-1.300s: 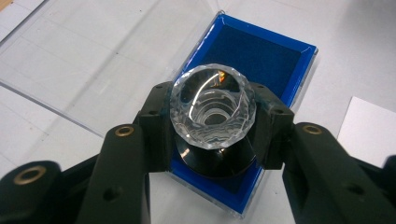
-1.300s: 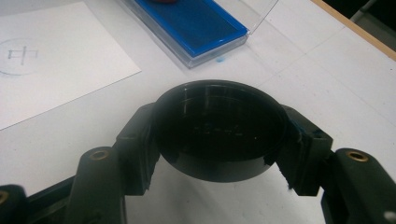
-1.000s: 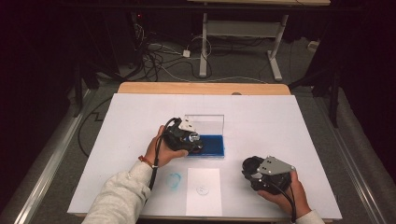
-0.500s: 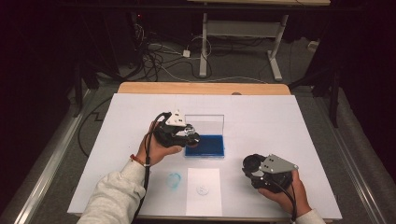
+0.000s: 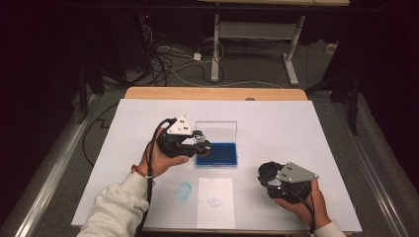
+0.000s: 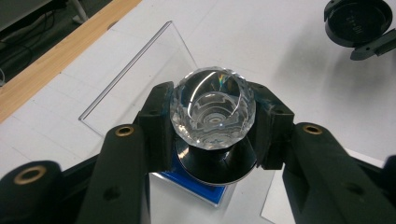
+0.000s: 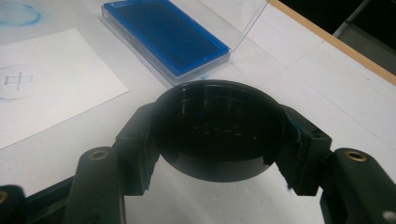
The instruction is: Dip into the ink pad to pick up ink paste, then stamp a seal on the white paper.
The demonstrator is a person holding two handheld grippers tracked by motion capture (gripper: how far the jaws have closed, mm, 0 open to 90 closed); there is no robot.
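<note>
My left claw [image 6: 212, 140] is clenched on a crystal-topped stamp [image 6: 213, 108], its faceted knob between my jaws; the dark base below hides the stamping face. Just beneath and beyond it lies the blue ink pad [image 5: 217, 154], mostly covered by my claw, its clear lid [image 6: 140, 70] standing open behind. My right claw [image 7: 217, 140] grips a round black cap [image 7: 219, 126], whose embossed lettering is too dim to read. Left of it, on the tabletop [image 5: 276, 123], a white paper [image 7: 42, 84] is cut off at the edge.
</note>
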